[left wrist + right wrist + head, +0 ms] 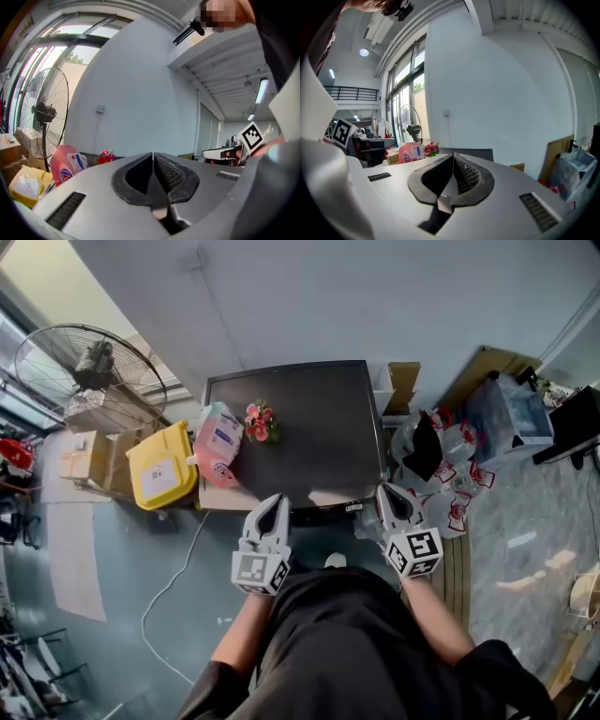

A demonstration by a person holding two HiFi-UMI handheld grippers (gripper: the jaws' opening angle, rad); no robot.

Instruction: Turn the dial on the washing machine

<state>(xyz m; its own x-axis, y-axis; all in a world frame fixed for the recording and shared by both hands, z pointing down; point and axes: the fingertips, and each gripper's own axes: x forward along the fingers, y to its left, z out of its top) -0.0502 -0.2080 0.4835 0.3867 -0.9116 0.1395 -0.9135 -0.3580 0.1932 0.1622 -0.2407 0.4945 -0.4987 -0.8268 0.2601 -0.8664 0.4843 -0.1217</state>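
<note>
The washing machine (319, 442) stands against the wall, seen from above as a dark grey top; its dial is hidden from every view. A pink detergent pouch (219, 442) and a small bunch of pink flowers (260, 421) rest on its left side. My left gripper (278, 498) hovers before the machine's front edge, shut with nothing between its jaws. My right gripper (385, 492) hangs by the front right corner, also shut and empty. The left gripper view shows the closed tips (153, 158), the right gripper view its own (453, 159), above the machine's top (476, 153).
A yellow container (161, 465) and cardboard boxes (89, 457) sit left of the machine, with a standing fan (89, 367) behind them. Plastic bags and clutter (455, 479) crowd the right side. A white cable (173, 582) runs over the floor at the left.
</note>
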